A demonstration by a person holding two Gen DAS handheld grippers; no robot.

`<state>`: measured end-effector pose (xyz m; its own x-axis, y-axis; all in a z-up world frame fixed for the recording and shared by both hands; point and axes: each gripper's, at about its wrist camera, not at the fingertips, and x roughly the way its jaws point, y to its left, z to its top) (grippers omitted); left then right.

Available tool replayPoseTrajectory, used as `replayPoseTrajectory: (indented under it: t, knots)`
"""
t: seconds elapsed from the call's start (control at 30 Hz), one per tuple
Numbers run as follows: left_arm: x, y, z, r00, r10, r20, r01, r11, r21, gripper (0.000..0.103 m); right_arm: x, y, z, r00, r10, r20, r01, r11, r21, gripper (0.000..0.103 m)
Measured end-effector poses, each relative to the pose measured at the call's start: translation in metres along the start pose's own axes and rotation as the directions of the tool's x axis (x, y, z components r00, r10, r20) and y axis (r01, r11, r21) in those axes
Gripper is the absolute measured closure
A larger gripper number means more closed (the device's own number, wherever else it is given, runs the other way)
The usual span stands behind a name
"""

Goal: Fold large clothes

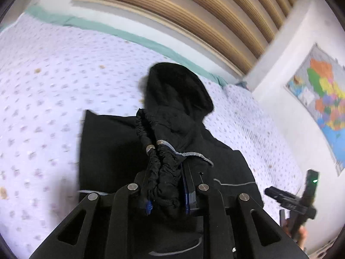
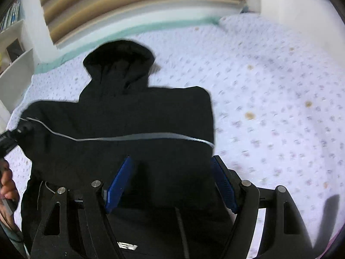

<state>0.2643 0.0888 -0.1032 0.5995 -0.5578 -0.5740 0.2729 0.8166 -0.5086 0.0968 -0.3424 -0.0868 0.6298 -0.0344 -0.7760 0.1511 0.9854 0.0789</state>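
step: folding a sleeve inward | black hooded jacket [image 2: 133,116] lies flat on the bed [image 2: 269,82] | left claw [image 1: 166,183] pinches the elastic cuff [image 1: 163,168] | right claw [image 2: 170,185] spread, empty, over the hem | next: lay the cuff across the body, I judge

Dotted bedspread [image 1: 54,90], wall map [image 1: 323,99], perhaps shelves [image 2: 15,49]

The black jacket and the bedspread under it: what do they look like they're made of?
black jacket: looks like a matte woven synthetic, not knit; it has an elastic-gathered cuff and a thin grey, possibly reflective, piping stripe.
bedspread: seems a soft quilted cotton-type cloth, pale with small printed flowers and a dimpled surface. Blur leaves both uncertain.
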Motion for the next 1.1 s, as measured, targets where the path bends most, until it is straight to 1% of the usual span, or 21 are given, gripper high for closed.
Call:
replayPoseTrajectory:
  t: [0.07, 0.13, 0.17, 0.2, 0.27, 0.33, 0.43, 0.5, 0.57, 0.6, 0.63, 0.7, 0.77, 0.83, 0.87, 0.9, 0.93, 0.97, 1.0, 1.03, 1.1]
  knots:
    - [0.002, 0.019, -0.007, 0.999, 0.026, -0.027, -0.027, 0.999, -0.025, 0.082, 0.017, 0.014, 0.003, 1.0, -0.008, -0.029, 0.008, 1.0, -0.025, 0.025]
    - [0.012, 0.032, -0.017, 0.995, 0.055, -0.079, -0.059, 0.997, -0.041, 0.082, 0.034, 0.022, 0.003, 0.998, 0.007, -0.065, -0.009, 1.0, -0.024, 0.025]
    - [0.022, 0.039, -0.023, 0.99, 0.077, -0.116, -0.084, 0.995, -0.052, 0.082, 0.042, 0.028, 0.001, 0.997, -0.002, -0.078, -0.001, 1.0, -0.029, 0.025]
    - [0.033, 0.048, -0.031, 0.982, 0.099, -0.161, -0.11, 0.992, -0.06, 0.082, 0.054, 0.034, -0.001, 0.995, -0.039, -0.093, 0.035, 0.998, -0.05, 0.026]
    - [0.051, 0.058, -0.042, 0.972, 0.105, -0.21, -0.12, 0.991, -0.059, 0.08, 0.071, 0.042, -0.006, 0.988, -0.116, -0.1, 0.106, 0.989, -0.099, 0.025]
    - [0.054, 0.061, -0.044, 0.973, 0.086, -0.213, -0.102, 0.993, -0.065, 0.079, 0.084, 0.051, -0.013, 0.978, -0.174, -0.111, 0.157, 0.976, -0.148, 0.024]
    - [0.046, 0.053, -0.04, 0.973, 0.086, -0.212, -0.094, 0.995, -0.028, 0.075, 0.088, 0.056, -0.016, 0.973, -0.206, -0.105, 0.183, 0.965, -0.19, 0.024]
    - [0.027, 0.043, -0.038, 0.974, 0.15, -0.17, -0.148, 0.989, 0.021, 0.069, 0.085, 0.053, -0.015, 0.977, -0.183, -0.111, 0.161, 0.97, -0.184, 0.024]
    - [0.002, 0.03, -0.036, 0.973, 0.215, -0.086, -0.209, 0.975, 0.074, 0.059, 0.075, 0.049, -0.014, 0.984, -0.146, -0.107, 0.127, 0.979, -0.162, 0.024]
    - [-0.008, 0.02, -0.034, 0.974, 0.224, -0.046, -0.218, 0.971, 0.101, 0.051, 0.065, 0.048, -0.015, 0.989, -0.112, -0.093, 0.098, 0.985, -0.143, 0.024]
    - [-0.017, 0.008, -0.032, 0.977, 0.213, -0.011, -0.21, 0.969, 0.128, 0.047, 0.054, 0.049, -0.015, 0.995, -0.072, -0.074, 0.062, 0.99, -0.128, 0.023]
    - [-0.026, -0.008, -0.031, 0.982, 0.189, 0.016, -0.189, 0.967, 0.173, 0.045, 0.037, 0.057, -0.015, 1.0, -0.005, -0.027, 0.002, 0.992, -0.127, 0.023]
    - [-0.018, -0.028, -0.029, 0.983, 0.186, 0.002, -0.182, 0.959, 0.219, 0.045, 0.024, 0.073, -0.016, 1.0, 0.012, 0.016, -0.009, 0.986, -0.169, 0.023]
    - [0.004, -0.038, -0.032, 0.977, 0.209, -0.042, -0.192, 0.948, 0.252, 0.045, 0.026, 0.094, -0.019, 0.999, -0.024, 0.022, 0.028, 0.97, -0.24, 0.023]
    - [0.021, -0.037, -0.038, 0.968, 0.235, -0.083, -0.207, 0.945, 0.252, 0.045, 0.034, 0.1, -0.02, 0.999, -0.04, 0.009, 0.041, 0.964, -0.261, 0.023]
    - [0.037, -0.031, -0.044, 0.958, 0.255, -0.129, -0.221, 0.947, 0.232, 0.045, 0.046, 0.104, -0.025, 0.998, -0.058, -0.024, 0.049, 0.959, -0.278, 0.024]
    - [0.051, -0.021, -0.049, 0.947, 0.27, -0.172, -0.234, 0.951, 0.203, 0.045, 0.056, 0.106, -0.028, 0.996, -0.071, -0.052, 0.054, 0.959, -0.279, 0.025]
    - [0.064, -0.008, -0.055, 0.938, 0.279, -0.206, -0.247, 0.955, 0.167, 0.046, 0.073, 0.102, -0.035, 0.991, -0.086, -0.102, 0.056, 0.962, -0.266, 0.026]
    - [0.073, 0.002, -0.06, 0.936, 0.281, -0.213, -0.256, 0.957, 0.14, 0.046, 0.08, 0.097, -0.04, 0.992, -0.071, -0.103, 0.043, 0.967, -0.25, 0.025]
    - [0.078, 0.008, -0.064, 0.939, 0.278, -0.204, -0.256, 0.958, 0.128, 0.046, 0.081, 0.094, -0.043, 0.995, -0.054, -0.084, 0.032, 0.969, -0.243, 0.025]
    - [0.079, 0.004, -0.065, 0.934, 0.306, -0.185, -0.282, 0.948, 0.145, 0.046, 0.08, 0.091, -0.05, 0.999, -0.035, -0.035, 0.025, 0.969, -0.248, 0.023]
